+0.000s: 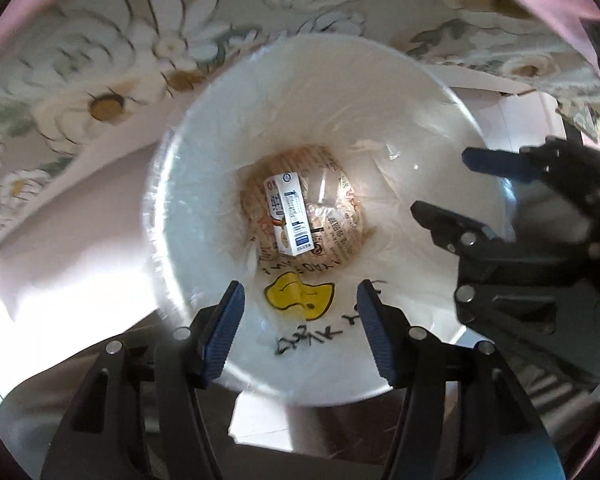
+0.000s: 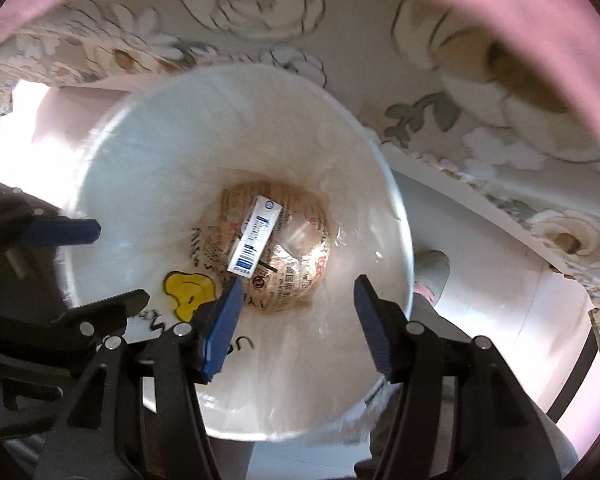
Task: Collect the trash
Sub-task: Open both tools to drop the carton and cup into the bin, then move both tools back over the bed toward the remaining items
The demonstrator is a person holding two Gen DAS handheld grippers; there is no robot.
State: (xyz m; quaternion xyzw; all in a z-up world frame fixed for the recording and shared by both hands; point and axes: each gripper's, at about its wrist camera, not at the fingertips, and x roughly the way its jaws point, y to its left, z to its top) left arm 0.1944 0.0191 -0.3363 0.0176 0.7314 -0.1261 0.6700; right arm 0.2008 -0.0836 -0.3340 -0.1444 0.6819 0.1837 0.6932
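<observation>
Where the floral-print cloth (image 1: 112, 80) overhangs, a round white plastic-lined bin (image 1: 188, 184) holds a small white carton (image 1: 288, 216) at its bottom; left gripper (image 1: 300, 332) and right gripper (image 2: 298, 320) hover released, empty.

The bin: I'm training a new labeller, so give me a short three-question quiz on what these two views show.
1. True or false: the small carton lies at the bottom of the bin.
2. What is held between the fingers of the left gripper and the right gripper? A) a carton B) a bag C) nothing
3. What colour is the cartoon shape printed on the bin liner?

Key: 1 true; 2 C; 3 yellow.
</observation>
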